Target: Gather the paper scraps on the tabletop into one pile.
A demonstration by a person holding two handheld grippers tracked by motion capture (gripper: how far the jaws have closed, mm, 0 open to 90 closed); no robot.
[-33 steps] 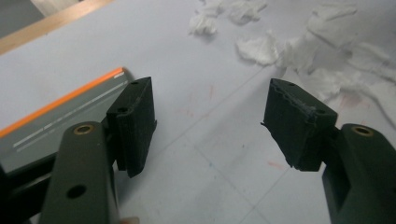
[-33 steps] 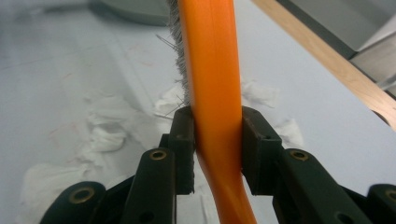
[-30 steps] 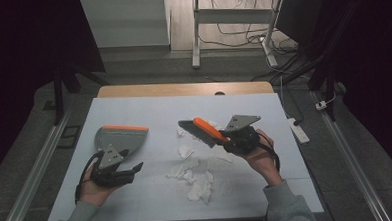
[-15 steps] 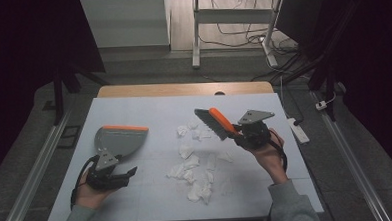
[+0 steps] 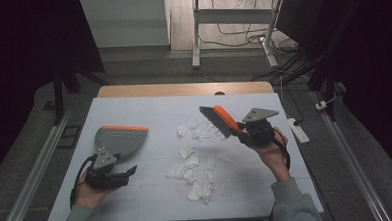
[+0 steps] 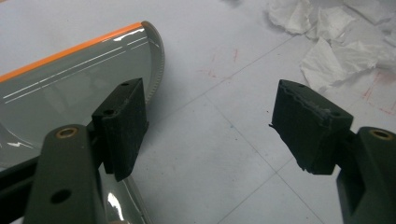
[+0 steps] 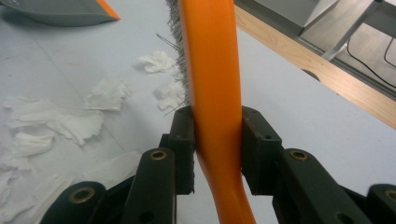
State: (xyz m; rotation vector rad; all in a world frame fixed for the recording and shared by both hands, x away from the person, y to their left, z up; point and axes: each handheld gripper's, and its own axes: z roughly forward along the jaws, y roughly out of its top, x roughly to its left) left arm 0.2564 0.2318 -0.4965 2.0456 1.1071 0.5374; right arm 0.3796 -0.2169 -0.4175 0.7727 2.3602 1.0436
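Right gripper (image 5: 241, 130) clamped on brush (image 5: 223, 120) handle, bristles above scraps (image 5: 196, 163), apparently clear. Left gripper (image 5: 129, 172), jaws just opening, nothing between. Dustpan (image 5: 119, 140) at its 12 o'clock, scraps at 2.

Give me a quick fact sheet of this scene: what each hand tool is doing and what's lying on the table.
Work in hand: sweeping up paper scraps
Right gripper: shut on the orange brush, held above the scraps
Left gripper: jaws have just been opening, nothing between them
Dustpan: grey with an orange edge, lying on the table beside the left gripper
Paper scraps: white, torn, scattered mid-table between dustpan and brush
Table: pale sheet over a wooden top
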